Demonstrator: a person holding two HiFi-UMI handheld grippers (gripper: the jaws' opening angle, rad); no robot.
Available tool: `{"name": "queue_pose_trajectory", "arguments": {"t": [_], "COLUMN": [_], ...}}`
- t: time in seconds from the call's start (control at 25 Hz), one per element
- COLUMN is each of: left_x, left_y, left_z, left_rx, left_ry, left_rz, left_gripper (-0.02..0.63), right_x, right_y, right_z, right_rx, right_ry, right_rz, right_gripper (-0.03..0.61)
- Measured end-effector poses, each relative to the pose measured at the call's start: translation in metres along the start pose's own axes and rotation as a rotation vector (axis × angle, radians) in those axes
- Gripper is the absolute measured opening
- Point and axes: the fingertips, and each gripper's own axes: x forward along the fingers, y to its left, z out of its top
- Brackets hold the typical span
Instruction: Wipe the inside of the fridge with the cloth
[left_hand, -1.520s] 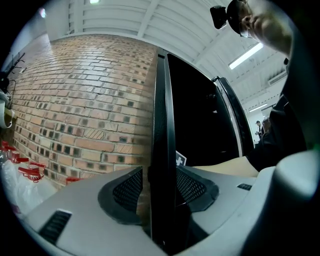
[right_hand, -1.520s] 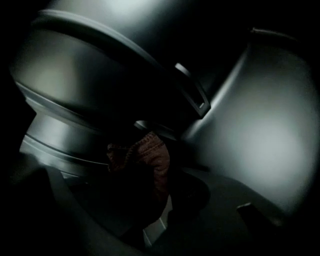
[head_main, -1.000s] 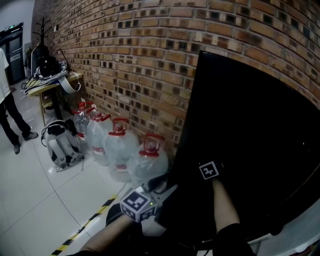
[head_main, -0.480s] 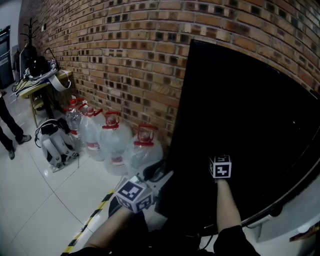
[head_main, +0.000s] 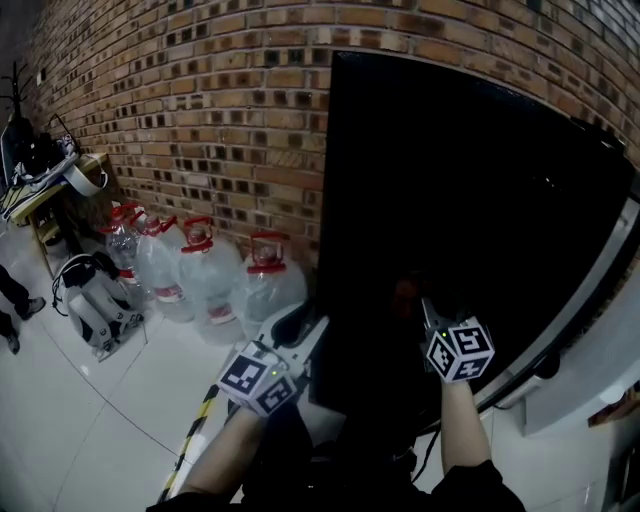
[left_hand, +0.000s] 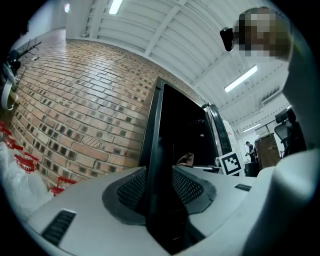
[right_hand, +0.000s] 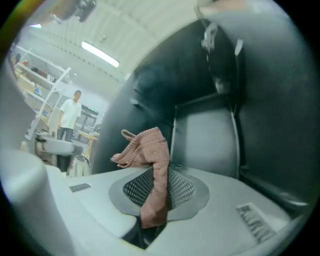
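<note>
The tall black fridge door (head_main: 470, 200) fills the middle of the head view. My left gripper (head_main: 305, 335) is at its left edge. In the left gripper view the dark door edge (left_hand: 155, 145) stands between the jaws of the left gripper (left_hand: 160, 185); they have just been closing and now press on it. My right gripper (head_main: 425, 305) is held up against the door's front. Its jaws are shut on a pinkish-brown cloth (right_hand: 150, 150), which sticks up out of the right gripper (right_hand: 157, 185) and droops over to the left. The same cloth (head_main: 405, 292) shows faintly against the black door.
A brick wall (head_main: 200, 100) runs behind. Several large water jugs (head_main: 200, 270) with red caps stand along it, left of the door. Yellow-black tape (head_main: 200, 430) crosses the white floor. A white fridge part (head_main: 590, 370) is at the right. A person (right_hand: 70, 117) stands far off.
My right gripper has shifted right across the door front and rolled. The left gripper has stayed at the door's left edge. The door's right rim now shows.
</note>
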Motion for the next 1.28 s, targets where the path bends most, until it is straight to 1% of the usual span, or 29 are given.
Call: {"name": "queue_pose_trajectory", "arguments": {"t": [0.12, 0.28, 0.44, 0.52, 0.6, 0.68, 0.76, 0.84, 0.92, 0.96, 1.04, 1.12, 1.2, 1.28], "left_x": [-0.004, -0.009, 0.001, 0.007, 0.014, 0.019, 0.025, 0.035, 0.044, 0.048, 0.055, 0.058, 0.059, 0.062], "left_y": [-0.007, -0.013, -0.010, -0.008, -0.007, -0.004, -0.002, -0.001, -0.003, -0.004, -0.001, 0.004, 0.010, 0.015], "left_z": [-0.004, -0.006, -0.006, -0.003, 0.003, 0.011, 0.020, 0.030, 0.038, 0.041, 0.043, 0.042, 0.042, 0.044], "left_rx": [-0.008, 0.029, 0.047, 0.066, 0.097, 0.133, 0.147, 0.140, 0.120, 0.109, 0.098, 0.106, 0.122, 0.131], "left_ry": [-0.004, 0.007, 0.008, 0.017, 0.025, 0.022, 0.010, 0.006, 0.008, 0.010, 0.022, 0.035, 0.028, 0.014], "left_rz": [-0.017, -0.014, -0.003, 0.002, 0.014, 0.037, 0.044, 0.021, -0.015, -0.030, -0.042, -0.033, -0.017, -0.012], "left_gripper": [0.167, 0.167, 0.167, 0.167, 0.167, 0.195, 0.196, 0.259, 0.261, 0.273, 0.285, 0.285, 0.253, 0.180], "right_x": [-0.032, -0.065, -0.072, -0.065, -0.052, -0.036, -0.018, 0.005, 0.029, 0.041, 0.067, 0.093, 0.118, 0.139], "right_y": [0.008, 0.012, -0.002, -0.002, 0.002, 0.006, 0.004, 0.000, -0.006, -0.009, -0.016, -0.022, -0.029, -0.038], "right_z": [0.010, 0.020, 0.027, 0.040, 0.061, 0.085, 0.107, 0.127, 0.138, 0.141, 0.144, 0.149, 0.159, 0.173], "right_rx": [-0.005, 0.004, -0.010, -0.009, -0.029, -0.054, -0.067, -0.076, -0.088, -0.097, -0.112, -0.112, -0.115, -0.129], "right_ry": [-0.041, -0.088, -0.109, -0.127, -0.150, -0.172, -0.194, -0.206, -0.200, -0.191, -0.172, -0.166, -0.172, -0.182], "right_rz": [0.000, 0.000, -0.040, -0.040, -0.027, -0.019, -0.016, -0.020, -0.034, -0.046, -0.071, -0.091, -0.115, -0.143], "right_gripper": [0.074, 0.074, 0.074, 0.074, 0.074, 0.074, 0.074, 0.074, 0.074, 0.074, 0.074, 0.074, 0.074, 0.074]}}
